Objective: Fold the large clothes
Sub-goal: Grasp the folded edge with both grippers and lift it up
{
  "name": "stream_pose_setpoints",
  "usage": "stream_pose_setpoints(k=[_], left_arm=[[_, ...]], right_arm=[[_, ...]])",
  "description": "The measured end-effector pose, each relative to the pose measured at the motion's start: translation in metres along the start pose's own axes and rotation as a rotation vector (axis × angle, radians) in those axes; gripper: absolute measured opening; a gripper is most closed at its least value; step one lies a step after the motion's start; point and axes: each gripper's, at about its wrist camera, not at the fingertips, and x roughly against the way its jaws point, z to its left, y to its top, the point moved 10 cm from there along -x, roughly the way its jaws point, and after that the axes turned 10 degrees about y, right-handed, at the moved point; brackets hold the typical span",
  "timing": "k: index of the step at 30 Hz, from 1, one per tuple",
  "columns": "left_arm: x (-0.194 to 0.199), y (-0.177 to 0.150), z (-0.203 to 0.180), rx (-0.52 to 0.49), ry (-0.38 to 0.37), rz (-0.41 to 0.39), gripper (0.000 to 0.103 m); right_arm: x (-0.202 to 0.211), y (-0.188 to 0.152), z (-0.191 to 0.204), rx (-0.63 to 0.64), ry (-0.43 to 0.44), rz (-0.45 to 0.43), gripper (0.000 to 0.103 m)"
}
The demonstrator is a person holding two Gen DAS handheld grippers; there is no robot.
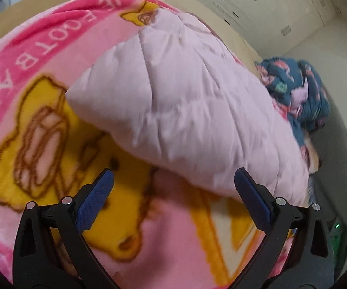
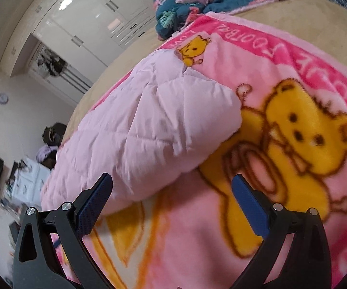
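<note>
Blue-padded fingers (image 1: 96,204) of the left gripper (image 1: 173,202) are standing wide apart at the bottom of the left wrist view, gripping nothing, and the right gripper (image 2: 173,202) is showing the same in its own view: jaws spread fully, nothing between them. Both are hovering low over the pink bear-print fleece blanket (image 1: 149,228), which is lying spread across the bed and, I judge, serving as the folding surface.

Just beyond the fingertips, the pale lilac quilted garment (image 1: 178,110) is resting on the blanket as a puffy, doubled-over bundle. From the left gripper it is running from about 12 o'clock down toward 4 o'clock; from the right gripper it is filling the 10 to 12 o'clock sector (image 2: 144,130). The two tools are approaching it from opposite sides, which suggests they are being lined up on its near edges, probably to pinch and carry over another fold. Whether either pad is touching the cloth cannot be told from these views; motion blur is softening the edges.

Farther off, a dark teal floral bedding heap (image 2: 180,2) is sitting at about 12 o'clock in the right view, well clear of the folding area on the beige bed sheet (image 2: 293,12). Beyond that, white glossy wardrobe doors (image 2: 81,24) are closing off the background
</note>
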Motion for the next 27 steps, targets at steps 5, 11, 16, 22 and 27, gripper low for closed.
stream_pose_setpoints(k=[5, 11, 16, 22, 27], left_arm=[[-0.014, 0.018, 0.003, 0.083, -0.010, -0.001, 0.094], [-0.035, 0.031, 0.002, 0.119, -0.013, 0.016, 0.095], [-0.050, 0.036, 0.003, 0.157, -0.049, 0.029, 0.095], [-0.063, 0.043, -0.001, 0.189, -0.072, 0.024, 0.095], [-0.069, 0.049, -0.004, 0.200, -0.077, 0.012, 0.095]], right_arm=[[-0.019, 0.015, -0.010, -0.061, -0.010, -0.015, 0.099], [-0.041, 0.027, -0.024, -0.096, -0.014, -0.033, 0.099], [-0.056, 0.034, -0.029, -0.119, 0.021, -0.045, 0.099], [-0.069, 0.038, -0.032, -0.128, 0.059, -0.046, 0.099], [-0.081, 0.047, -0.032, -0.125, 0.085, -0.048, 0.099]])
